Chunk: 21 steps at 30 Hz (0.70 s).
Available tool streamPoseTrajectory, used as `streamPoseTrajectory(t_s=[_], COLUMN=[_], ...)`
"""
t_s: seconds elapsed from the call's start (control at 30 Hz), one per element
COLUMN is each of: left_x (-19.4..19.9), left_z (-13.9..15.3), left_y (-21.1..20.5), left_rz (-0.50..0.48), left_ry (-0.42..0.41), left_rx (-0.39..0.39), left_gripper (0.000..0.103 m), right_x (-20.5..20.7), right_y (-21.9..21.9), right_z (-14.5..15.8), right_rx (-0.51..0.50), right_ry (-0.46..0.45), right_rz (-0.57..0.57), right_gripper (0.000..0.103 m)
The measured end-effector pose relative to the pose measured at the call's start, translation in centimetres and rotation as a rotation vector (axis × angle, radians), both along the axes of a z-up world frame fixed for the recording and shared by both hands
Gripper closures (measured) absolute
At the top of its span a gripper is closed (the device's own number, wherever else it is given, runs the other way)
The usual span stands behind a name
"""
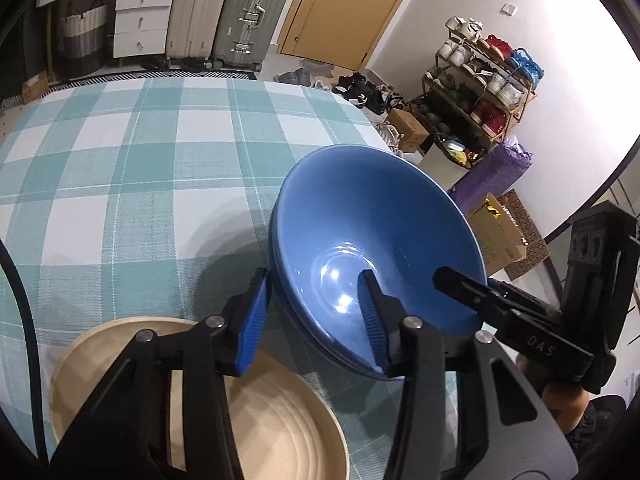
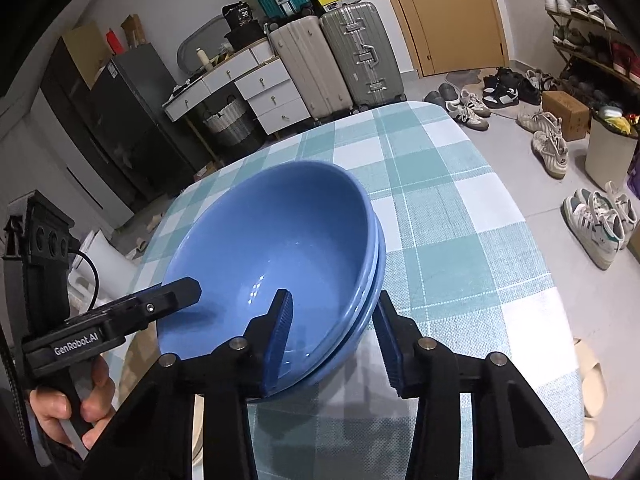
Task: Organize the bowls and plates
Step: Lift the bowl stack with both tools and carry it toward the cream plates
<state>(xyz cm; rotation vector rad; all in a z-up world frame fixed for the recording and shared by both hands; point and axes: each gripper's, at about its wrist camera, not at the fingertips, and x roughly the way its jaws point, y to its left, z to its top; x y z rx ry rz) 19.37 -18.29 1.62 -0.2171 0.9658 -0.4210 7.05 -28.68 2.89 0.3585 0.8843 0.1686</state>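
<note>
Two blue bowls (image 1: 360, 220), nested one in the other, stand on the teal checked tablecloth (image 1: 120, 168). My left gripper (image 1: 314, 272) straddles their near-left rim, one pad inside and one outside. A strip of cloth shows between the outer pad and the bowl wall. In the right wrist view the same blue bowls (image 2: 280, 232) have my right gripper (image 2: 334, 293) straddling the opposite rim. Its inner pad lies against the inside wall, and its outer pad stands just off the stack. A cream plate (image 1: 280, 420) lies under my left gripper.
The table's rounded edge (image 2: 532, 232) runs close to the right of the bowls, with sneakers (image 2: 596, 220) on the floor below it. Suitcases (image 2: 336, 64), white drawers (image 2: 264, 88) and a shoe rack (image 1: 480, 92) stand beyond. A person's hand (image 2: 92, 392) grips the left tool's handle.
</note>
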Motion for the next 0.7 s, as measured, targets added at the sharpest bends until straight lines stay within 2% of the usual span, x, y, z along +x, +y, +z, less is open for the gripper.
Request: streamPoseTrajectory(t_s=[0.37,0.7], left_x=[-0.6,-1.9], left_z=[0.4,1.7], left_y=[-0.3,-0.4], left_rz=[-0.025,-0.046], left_ry=[-0.020,-0.055], left_rx=[0.020,0.020], left_gripper=[0.064,0.064], right_x=[-0.5,-2.0], right_y=[-0.2,-0.3], right_z=[0.4,2.2], right_rx=[-0.026,-0.041], right_ry=[0.001,-0.025], right_rz=[-0.019,-0.024], right_gripper=[0.063,0.063])
